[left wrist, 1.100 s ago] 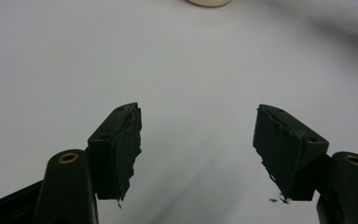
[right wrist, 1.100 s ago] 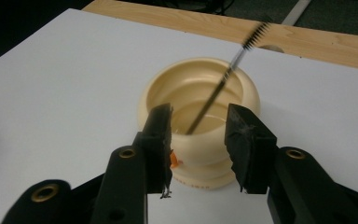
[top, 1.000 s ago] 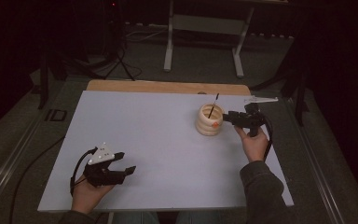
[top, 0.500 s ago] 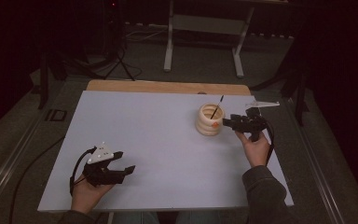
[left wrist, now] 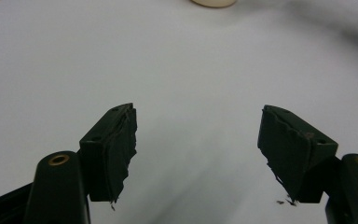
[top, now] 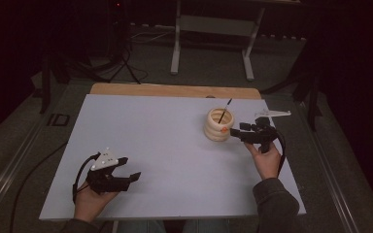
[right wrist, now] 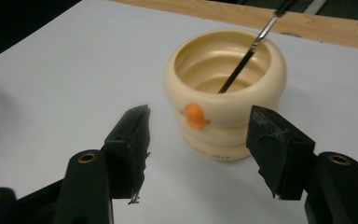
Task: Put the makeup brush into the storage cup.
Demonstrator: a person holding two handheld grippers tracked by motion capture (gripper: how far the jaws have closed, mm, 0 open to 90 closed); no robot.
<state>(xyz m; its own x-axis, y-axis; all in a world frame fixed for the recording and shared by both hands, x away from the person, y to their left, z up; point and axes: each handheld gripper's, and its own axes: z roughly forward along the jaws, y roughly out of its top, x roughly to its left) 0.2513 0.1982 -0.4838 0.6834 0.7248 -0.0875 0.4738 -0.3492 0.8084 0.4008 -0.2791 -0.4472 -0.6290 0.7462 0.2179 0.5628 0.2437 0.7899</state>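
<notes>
A cream ribbed pot (top: 218,125) with an orange knob on its side stands on the white table (top: 165,145), and a thin black stick (top: 225,109) leans out of it. In the right gripper view the pot (right wrist: 224,93) sits just beyond the jaws, with the stick (right wrist: 247,53) resting inside. My right gripper (top: 239,132) (right wrist: 198,149) is just right of the pot; its jaws have just been opening and hold nothing. Near the front left edge my left gripper (top: 128,170) (left wrist: 198,149) rests open on the table with nothing between its fingers.
A wooden strip (top: 175,91) runs along the table's far edge. A pale flat tool (top: 272,114) lies at the far right by the right gripper. Beyond the table stand a metal frame (top: 211,29) and cables on a dark floor.
The right gripper has drawn back slightly from the pot toward the right and its jaws have spread wider. The left gripper has stayed in place.
</notes>
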